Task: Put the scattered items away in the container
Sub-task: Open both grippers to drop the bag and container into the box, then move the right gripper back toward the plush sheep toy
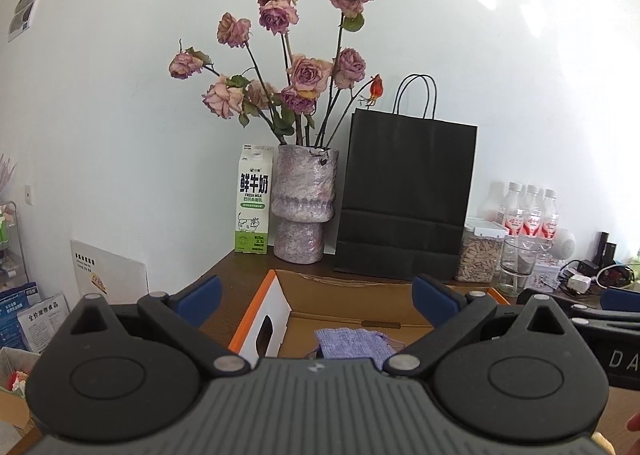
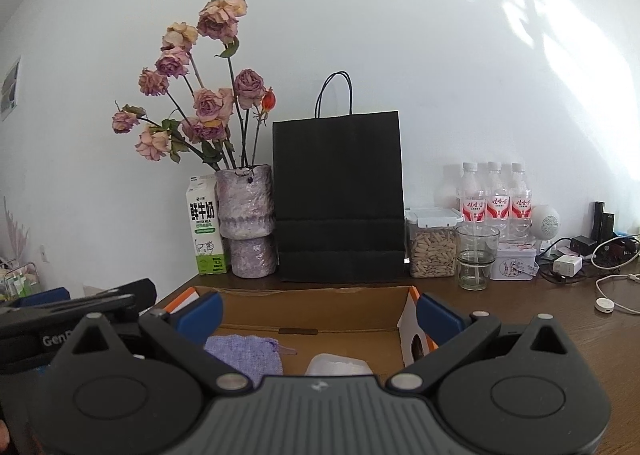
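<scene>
Hovering over box [image 2: 312, 297], both grippers empty.

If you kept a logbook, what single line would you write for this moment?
left gripper: open, empty | right gripper: open, empty | cardboard box: holds purple cloth, white item | both above box

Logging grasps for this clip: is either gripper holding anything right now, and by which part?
Nothing is held. The left gripper and right gripper both stand open and empty above the cardboard box.
</scene>
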The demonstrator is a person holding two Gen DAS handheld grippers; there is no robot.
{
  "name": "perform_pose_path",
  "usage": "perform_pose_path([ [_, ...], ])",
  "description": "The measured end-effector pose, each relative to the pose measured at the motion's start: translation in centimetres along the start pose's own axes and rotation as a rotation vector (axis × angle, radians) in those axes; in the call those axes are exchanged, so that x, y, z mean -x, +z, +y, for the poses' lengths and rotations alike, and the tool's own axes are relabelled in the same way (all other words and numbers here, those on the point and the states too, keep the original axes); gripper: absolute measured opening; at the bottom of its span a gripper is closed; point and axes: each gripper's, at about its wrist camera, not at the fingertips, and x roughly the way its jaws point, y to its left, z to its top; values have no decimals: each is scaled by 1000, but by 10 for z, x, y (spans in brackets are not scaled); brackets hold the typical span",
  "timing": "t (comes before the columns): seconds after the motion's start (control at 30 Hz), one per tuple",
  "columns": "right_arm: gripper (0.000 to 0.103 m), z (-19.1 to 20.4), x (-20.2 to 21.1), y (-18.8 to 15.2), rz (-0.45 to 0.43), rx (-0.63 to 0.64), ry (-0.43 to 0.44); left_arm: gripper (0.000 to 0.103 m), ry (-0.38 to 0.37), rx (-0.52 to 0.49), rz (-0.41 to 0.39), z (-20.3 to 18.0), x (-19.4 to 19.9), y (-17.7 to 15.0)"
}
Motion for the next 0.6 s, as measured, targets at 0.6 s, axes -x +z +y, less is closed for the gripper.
perform_pose_path([
  [0.6, 103, 1, 87, -62, 126, 77, 16, 103, -64, -42, 69, 26, 82, -41],
])
